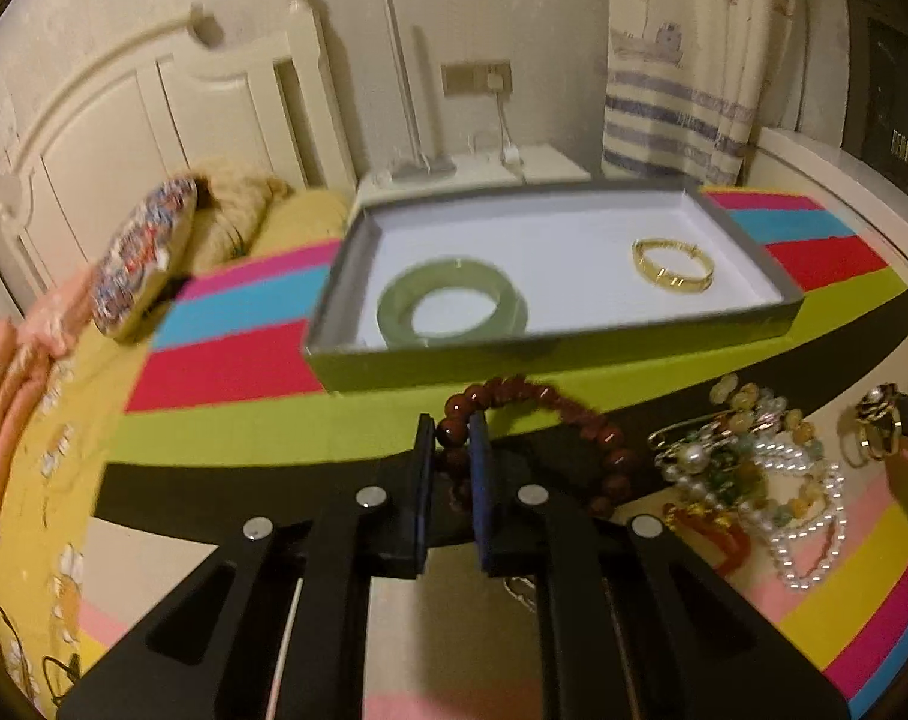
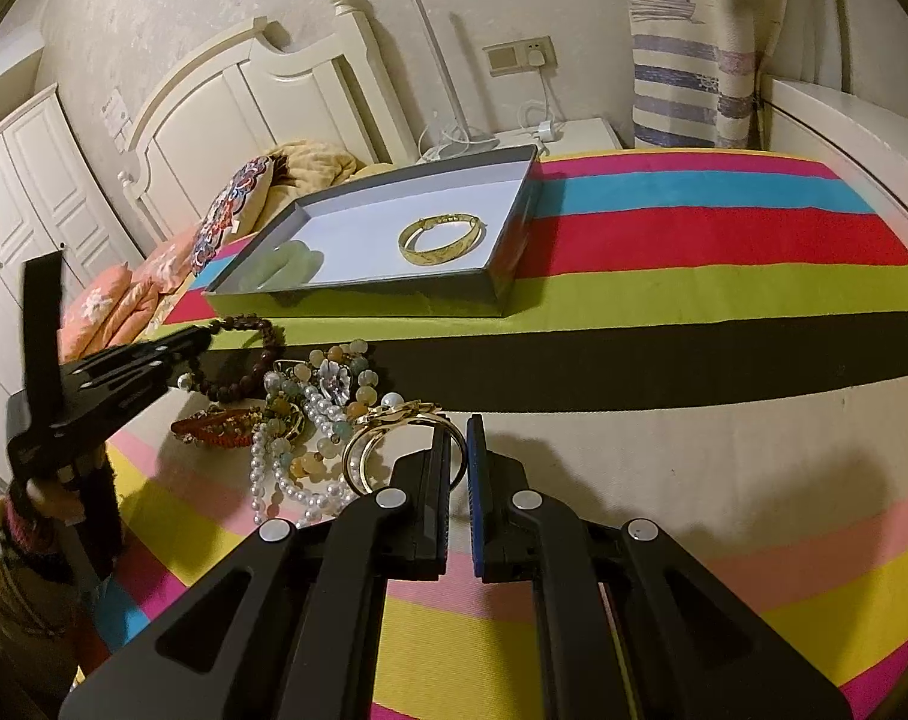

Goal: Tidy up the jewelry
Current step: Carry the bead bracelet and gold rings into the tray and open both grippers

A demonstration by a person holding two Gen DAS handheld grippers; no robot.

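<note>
A shallow grey box (image 1: 550,339) with a white floor lies on the striped cloth. It holds a green jade bangle (image 1: 451,306) at its left and a gold bangle (image 1: 673,264) at its right. My left gripper (image 1: 453,429) is shut on a dark red bead bracelet (image 1: 574,414), lifted just in front of the box; it also shows in the right wrist view (image 2: 199,336). My right gripper (image 2: 459,438) is shut on a gold and pearl bangle (image 2: 388,450) at the right edge of the jewelry pile (image 2: 310,414).
The pile holds pearl strands (image 1: 808,516), pale bead bracelets and an orange-red piece (image 2: 220,426). Pillows (image 1: 142,252) and a headboard lie to the left, a white nightstand (image 1: 472,171) behind the box. Striped cloth (image 2: 724,300) stretches to the right.
</note>
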